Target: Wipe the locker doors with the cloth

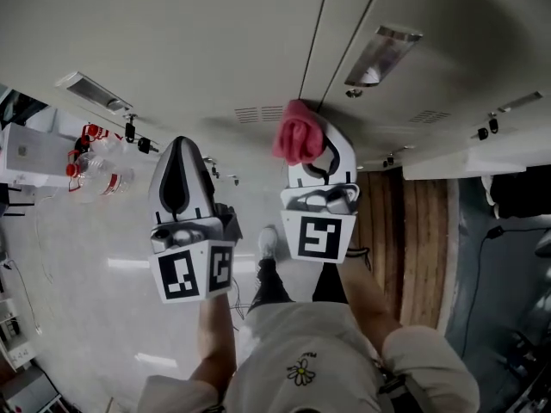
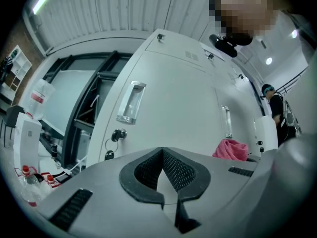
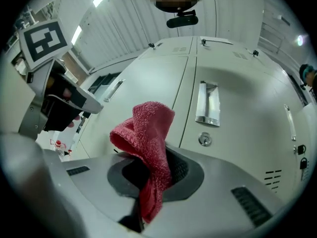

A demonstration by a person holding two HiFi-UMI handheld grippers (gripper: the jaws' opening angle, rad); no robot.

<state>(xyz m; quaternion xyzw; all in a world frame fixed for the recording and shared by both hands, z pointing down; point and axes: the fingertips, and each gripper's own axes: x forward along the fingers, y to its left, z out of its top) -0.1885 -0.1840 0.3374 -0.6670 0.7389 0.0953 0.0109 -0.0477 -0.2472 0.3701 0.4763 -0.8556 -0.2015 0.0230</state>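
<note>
Where the head view looks down, both tools point at the grey locker doors (image 1: 215, 41). The right gripper (image 1: 308, 141) carries the pink cloth (image 1: 298, 132) at its tip, in front of the seam between two doors. Contact with the door cannot be told from this view.

Right gripper view: the right gripper (image 3: 154, 168) has its jaws clamped on the cloth (image 3: 146, 128). The cloth stands up in a bunch above the pads, with a tail hanging below. Behind it is a door (image 3: 237, 133) with a recessed handle (image 3: 208, 103) and a round lock (image 3: 204, 140) under it. Only this view shows the left tool's marker cube (image 3: 44, 38), at upper left.

Left gripper view: the left gripper (image 2: 162, 155) has its jaws together at the tips, with nothing between the pads. Only this view shows a key (image 2: 117, 134) sitting in a lock, below another handle (image 2: 131, 102). The cloth (image 2: 230, 149) shows low at the right edge, and a person (image 2: 275, 108) stands far right.

The head view puts the left gripper (image 1: 182, 144) left of the right one, apart from the cloth. Bottles (image 1: 99, 175) with red caps stand at the far left.
</note>
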